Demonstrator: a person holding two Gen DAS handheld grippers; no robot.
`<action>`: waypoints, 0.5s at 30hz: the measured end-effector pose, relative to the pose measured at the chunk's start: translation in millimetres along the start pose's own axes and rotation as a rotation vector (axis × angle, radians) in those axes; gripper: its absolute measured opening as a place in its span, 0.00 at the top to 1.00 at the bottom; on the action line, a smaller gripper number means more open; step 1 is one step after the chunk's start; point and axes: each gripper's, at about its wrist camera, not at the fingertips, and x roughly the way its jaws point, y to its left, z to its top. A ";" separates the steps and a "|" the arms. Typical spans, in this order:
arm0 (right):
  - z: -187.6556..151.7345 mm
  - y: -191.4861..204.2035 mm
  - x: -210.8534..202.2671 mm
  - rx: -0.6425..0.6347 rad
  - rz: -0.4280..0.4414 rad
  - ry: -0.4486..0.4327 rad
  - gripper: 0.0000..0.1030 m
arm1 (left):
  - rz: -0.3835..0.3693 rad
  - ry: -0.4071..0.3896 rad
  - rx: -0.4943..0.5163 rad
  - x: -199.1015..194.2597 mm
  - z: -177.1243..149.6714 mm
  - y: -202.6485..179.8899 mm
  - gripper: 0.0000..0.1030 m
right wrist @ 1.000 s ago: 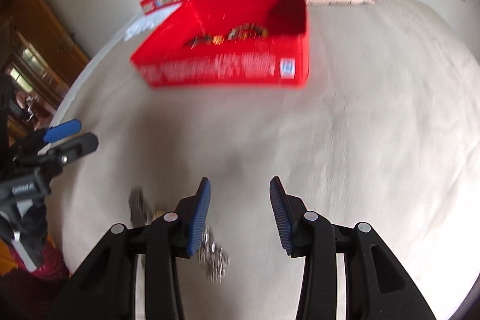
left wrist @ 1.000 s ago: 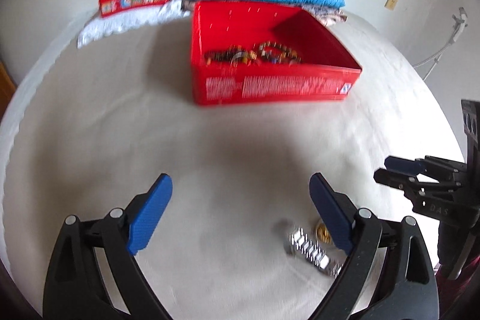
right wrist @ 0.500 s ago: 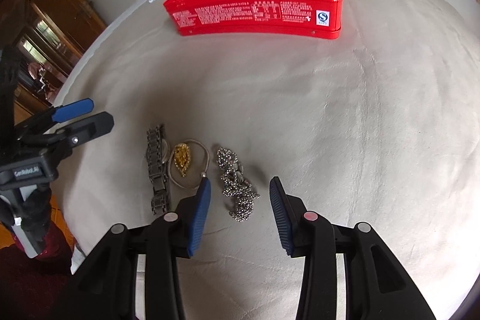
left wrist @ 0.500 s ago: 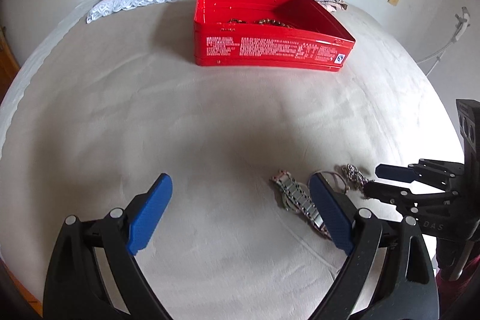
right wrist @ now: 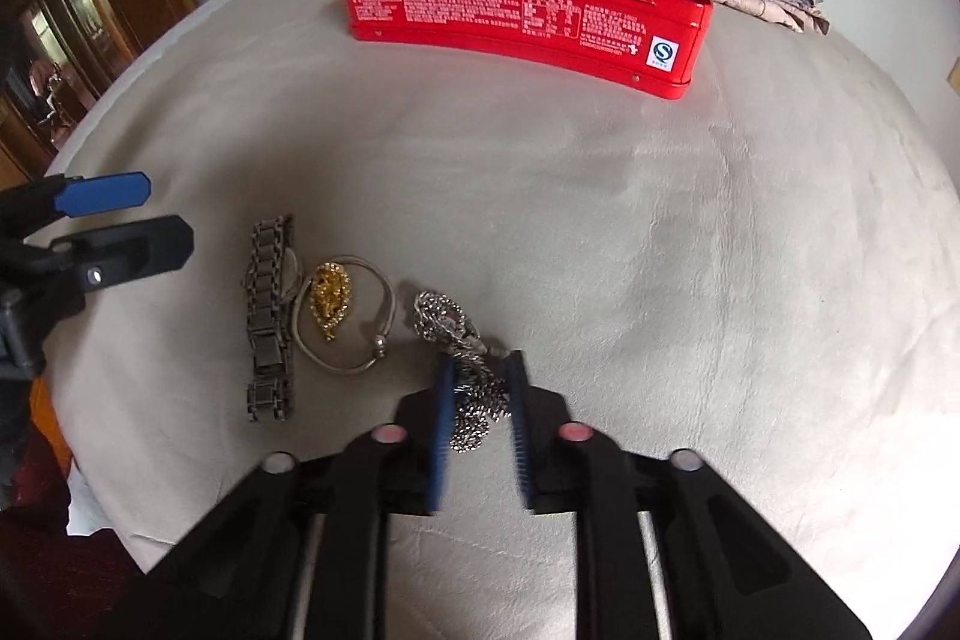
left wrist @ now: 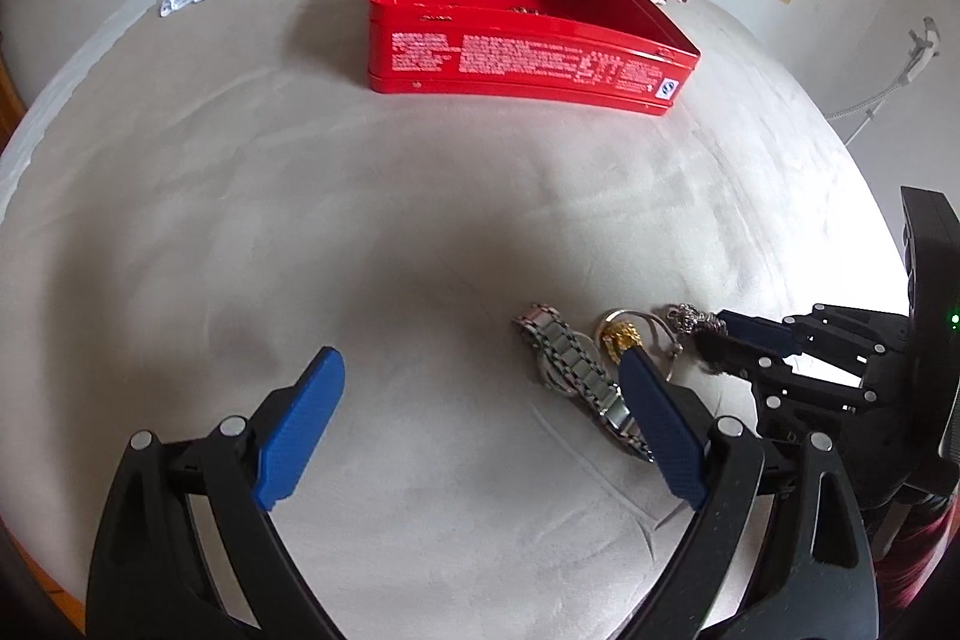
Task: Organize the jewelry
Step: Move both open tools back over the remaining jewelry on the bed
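The right gripper [right wrist: 480, 394] is squeezed on the silver chain [right wrist: 462, 340] on the bed [right wrist: 690, 250], beside the bangle [right wrist: 345, 319] and watch [right wrist: 270, 316], while the left gripper [left wrist: 480, 418] is wide apart.

Left wrist view: set low over bed cover [left wrist: 360, 220], aimed toward red tin [left wrist: 516, 52]. Right wrist view: set closer, angled down on silver chain [right wrist: 462, 358]. Shared by both: tin, watch [left wrist: 576, 376], bangle [right wrist: 345, 316] (each gripper seen by other).
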 end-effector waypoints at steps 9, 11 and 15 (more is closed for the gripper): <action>-3.0 -24.4 -7.2 0.096 0.026 -0.015 0.88 | -0.015 0.074 -0.013 23.2 1.0 -11.7 0.11; -4.3 -27.1 -8.0 0.104 0.031 -0.016 0.88 | -0.021 0.099 -0.021 29.8 1.3 -12.2 0.12; -3.5 -28.6 -6.7 0.109 0.044 -0.017 0.88 | -0.021 0.123 -0.029 37.0 1.4 -13.3 0.21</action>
